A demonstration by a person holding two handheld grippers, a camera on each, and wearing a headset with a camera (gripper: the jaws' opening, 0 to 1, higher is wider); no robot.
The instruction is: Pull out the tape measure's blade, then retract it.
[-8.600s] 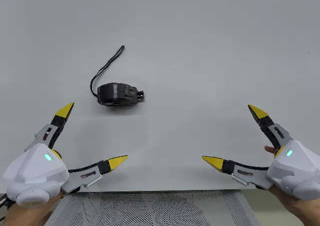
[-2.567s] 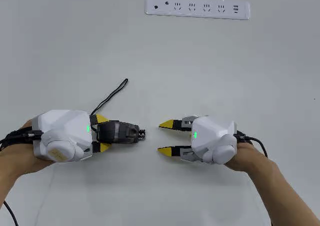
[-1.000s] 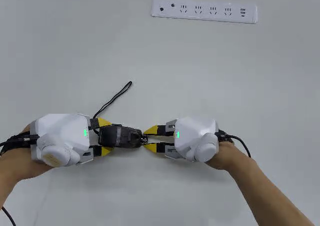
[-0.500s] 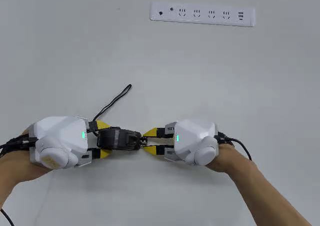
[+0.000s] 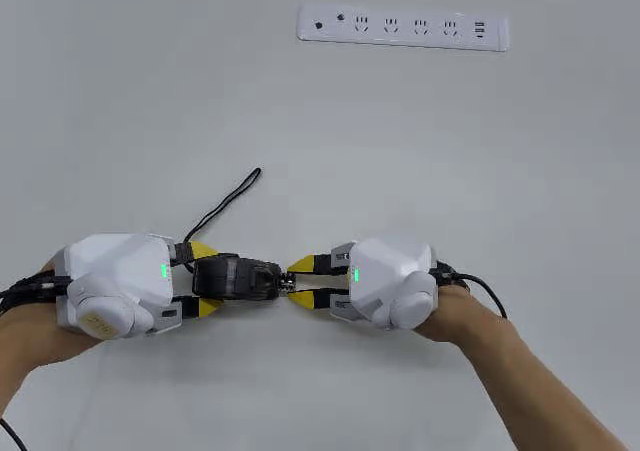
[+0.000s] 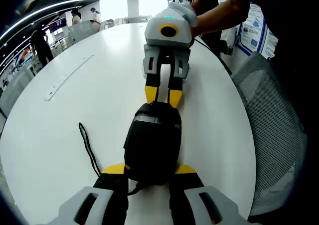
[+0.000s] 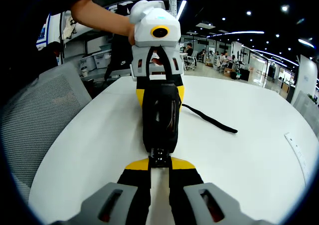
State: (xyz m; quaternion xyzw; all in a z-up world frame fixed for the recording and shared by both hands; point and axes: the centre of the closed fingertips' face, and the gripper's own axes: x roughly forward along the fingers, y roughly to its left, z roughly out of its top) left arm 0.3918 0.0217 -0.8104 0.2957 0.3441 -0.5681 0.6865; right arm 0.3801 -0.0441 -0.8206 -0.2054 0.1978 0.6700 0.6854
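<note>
The black tape measure [image 5: 235,277] lies on the white table [image 5: 400,151], its wrist strap [image 5: 225,203] trailing away to the far left. My left gripper [image 5: 200,279] is shut on its body; in the left gripper view the yellow tips clamp the case [image 6: 152,142] from both sides. My right gripper [image 5: 300,281] faces it from the right, shut on the blade's end hook [image 7: 159,157]. A short pale strip of blade [image 7: 159,185] runs back between the right jaws. The case [image 7: 159,112] stands straight ahead in the right gripper view, with the left gripper [image 7: 154,35] behind it.
A white power strip [image 5: 403,27] lies at the table's far side. A grey mesh chair [image 6: 269,135] stands beside the table edge near the person. Open tabletop extends to the right of and beyond both grippers.
Over the last second my right gripper closed its jaws on the hook at the case's mouth, and a short piece of blade now shows between them. The left gripper kept its hold.
</note>
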